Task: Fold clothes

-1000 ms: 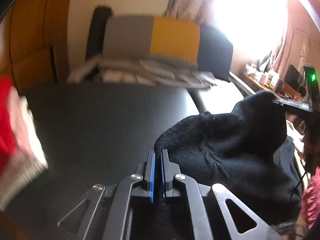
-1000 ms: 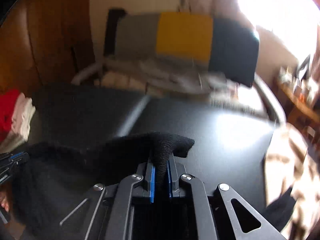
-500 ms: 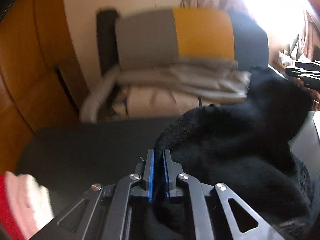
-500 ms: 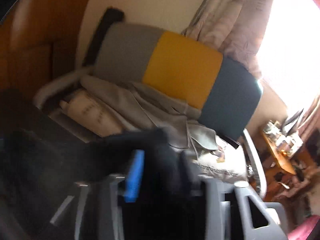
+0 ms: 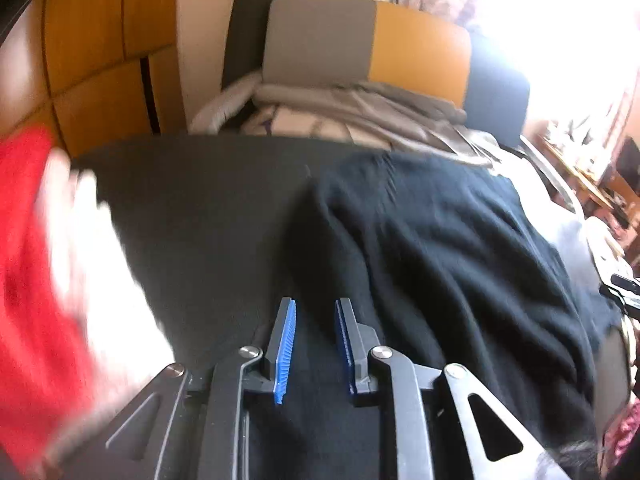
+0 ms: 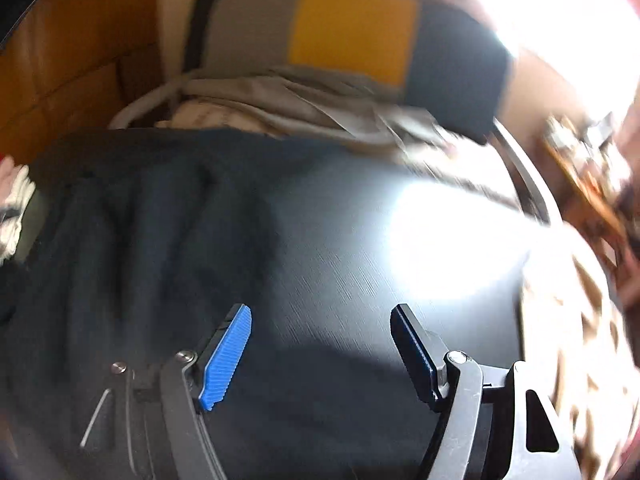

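- The black garment [image 5: 440,248] lies spread on the dark table [image 5: 200,208], reaching from just ahead of the left hand-held gripper [image 5: 314,344] away to the right and toward the far edge.
- The left hand-held gripper's jaws are opening, a narrow gap between the blue pads; the dark cloth lies under and ahead of them, not pinched.
- In the right wrist view the same garment [image 6: 132,232] lies to the left of the right hand-held gripper [image 6: 320,344], its near edge running under the left finger.
- The right hand-held gripper's jaws stand wide and are opening, with only bare table [image 6: 360,280] and cloth edge below the gap.
- A blurred stack of red and white clothes [image 5: 48,280] sits at the table's left edge.
- Beyond the table a chair with a grey, yellow and dark backrest [image 5: 376,48] holds a heap of grey and pale fabric [image 5: 360,116].
- Sun glare falls on the table's right part [image 6: 452,240].
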Tool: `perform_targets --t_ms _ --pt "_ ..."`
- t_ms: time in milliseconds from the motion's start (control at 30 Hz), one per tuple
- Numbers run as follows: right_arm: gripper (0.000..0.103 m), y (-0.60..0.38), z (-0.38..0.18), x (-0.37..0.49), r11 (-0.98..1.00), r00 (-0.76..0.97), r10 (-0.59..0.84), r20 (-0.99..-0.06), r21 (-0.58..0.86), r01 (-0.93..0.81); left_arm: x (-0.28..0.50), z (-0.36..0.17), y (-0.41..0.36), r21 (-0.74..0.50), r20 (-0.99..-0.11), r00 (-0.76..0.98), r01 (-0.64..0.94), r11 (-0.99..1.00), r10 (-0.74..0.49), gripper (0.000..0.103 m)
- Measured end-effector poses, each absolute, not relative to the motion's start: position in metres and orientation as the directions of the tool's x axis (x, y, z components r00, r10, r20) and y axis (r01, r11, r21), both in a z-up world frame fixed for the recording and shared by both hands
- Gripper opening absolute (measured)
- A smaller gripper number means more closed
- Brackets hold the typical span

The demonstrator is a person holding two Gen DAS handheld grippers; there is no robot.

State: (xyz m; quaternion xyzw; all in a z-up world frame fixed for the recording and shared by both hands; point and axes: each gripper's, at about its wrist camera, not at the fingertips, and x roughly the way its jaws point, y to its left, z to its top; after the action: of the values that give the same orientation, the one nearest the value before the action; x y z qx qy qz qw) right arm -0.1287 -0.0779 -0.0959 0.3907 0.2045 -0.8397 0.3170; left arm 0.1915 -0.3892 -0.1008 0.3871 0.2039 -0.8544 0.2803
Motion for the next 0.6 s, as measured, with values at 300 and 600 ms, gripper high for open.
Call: perform_targets --t_ms 300,600 --pt "0.077 0.052 -0.126 -0.181 -0.913 -0.494 -0.284 -0.822 0.074 0.402 0.255 -0.136 -0.292 -0.286 -0.816 -0.555 0.634 -0.718 -0.165 0.021" --pt "0.038 0.016 -0.14 -0.184 -0.848 -0.439 -0.215 -0.872 -0.056 0.527 0.22 -0.113 -0.253 -0.23 -0.795 -0.587 0.527 -0.818 -0.154 0.022"
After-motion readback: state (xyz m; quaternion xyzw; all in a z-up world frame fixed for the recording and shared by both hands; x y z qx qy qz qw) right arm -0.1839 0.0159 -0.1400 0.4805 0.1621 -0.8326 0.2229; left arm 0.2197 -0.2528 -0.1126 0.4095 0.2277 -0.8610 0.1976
